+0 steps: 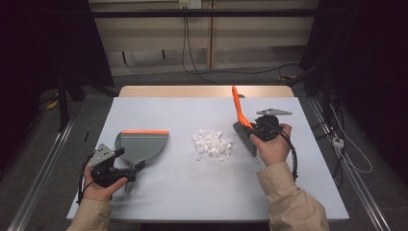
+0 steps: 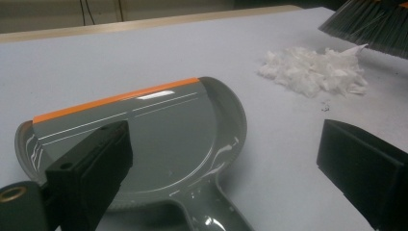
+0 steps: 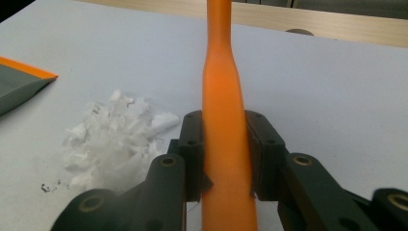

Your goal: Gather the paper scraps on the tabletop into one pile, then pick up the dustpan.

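we see the right gripper [image 1: 260, 129] clamped on the brush [image 1: 242, 124], scrap pile [image 1: 211, 144] at nine o'clock; left gripper [image 1: 129, 169] apart, seemingly straddling the dustpan [image 1: 143, 144] handle

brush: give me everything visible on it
The brush is a hand brush with a smooth orange handle, plastic by the look, and a head of dark grey bristles. The right hand-held gripper is shut on the handle, a pad on either side. The handle tilts up and away from the person, with the bristle head low at the right edge of the pile of white scraps; whether the bristles touch the pile or the table cannot be told.
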Demonstrator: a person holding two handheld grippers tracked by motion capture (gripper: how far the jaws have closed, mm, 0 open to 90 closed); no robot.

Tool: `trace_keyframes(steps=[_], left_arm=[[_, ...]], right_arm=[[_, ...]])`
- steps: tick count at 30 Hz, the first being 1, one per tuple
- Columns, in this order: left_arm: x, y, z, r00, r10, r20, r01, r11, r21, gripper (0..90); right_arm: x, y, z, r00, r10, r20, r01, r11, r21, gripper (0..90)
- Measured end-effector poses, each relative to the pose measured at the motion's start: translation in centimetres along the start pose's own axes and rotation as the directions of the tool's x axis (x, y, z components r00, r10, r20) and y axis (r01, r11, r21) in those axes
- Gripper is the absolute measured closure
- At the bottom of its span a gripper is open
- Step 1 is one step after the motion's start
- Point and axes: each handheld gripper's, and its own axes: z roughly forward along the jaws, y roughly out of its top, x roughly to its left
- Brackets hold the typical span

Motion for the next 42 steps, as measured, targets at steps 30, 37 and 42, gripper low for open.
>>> trace_keyframes(steps=[30, 37, 42], left_arm=[[0.6, -2.0, 0.2, 0.9882, -0.017, -0.152, 0.04, 0.9873, 0.154, 21.3], [1.5, -2.0, -0.4, 0.984, -0.031, -0.176, 0.059, 0.9855, 0.159, 40.3], [1.6, -1.4, 0.2, 0.9861, -0.04, -0.161, 0.068, 0.9823, 0.174, 48.7]], right_arm=[[-1.1, -1.9, -0.6, 0.9997, 0.018, -0.015, -0.018, 1.0, -0.014, 71.6], [-1.3, -2.0, -0.7, 0.9997, 0.021, -0.014, -0.021, 1.0, -0.019, 71.6], [-1.2, -1.9, -0.9, 0.9996, 0.022, -0.018, -0.022, 0.999, -0.026, 71.6]])
